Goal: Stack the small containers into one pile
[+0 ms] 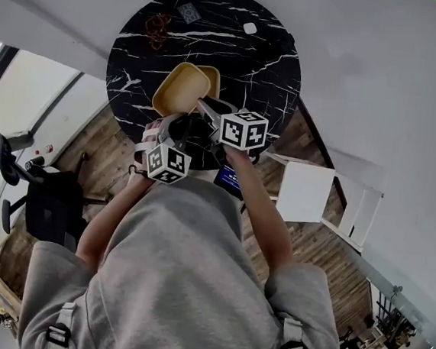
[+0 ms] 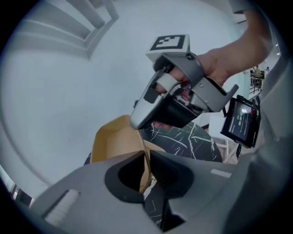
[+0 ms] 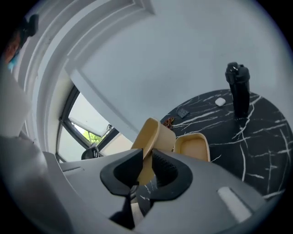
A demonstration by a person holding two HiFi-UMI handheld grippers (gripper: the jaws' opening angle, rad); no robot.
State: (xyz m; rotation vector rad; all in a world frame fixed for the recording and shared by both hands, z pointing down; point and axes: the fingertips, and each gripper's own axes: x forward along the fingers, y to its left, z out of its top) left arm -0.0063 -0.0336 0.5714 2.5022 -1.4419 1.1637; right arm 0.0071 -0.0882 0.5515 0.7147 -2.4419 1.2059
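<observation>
A round table [image 1: 273, 75] of black stone veined in white is filling the upper middle of the head view. It is standing on plank wood flooring [image 1: 314, 247] between pale walls, and a black office chair [image 1: 46, 203] is sitting at the left edge. The left hand-held gripper [image 2: 145, 157] is pinching the thin wall of a smooth, tan, round-cornered container [image 2: 112, 141] with narrow jaws, holding it tilted above the table. The right hand-held gripper [image 3: 147, 160] is clamping the same container's rim. A second tan container [image 3: 192, 147] is lying flat on the table just beside it. A black bottle [image 3: 238, 93] is standing upright in the upper right of the right gripper view.
</observation>
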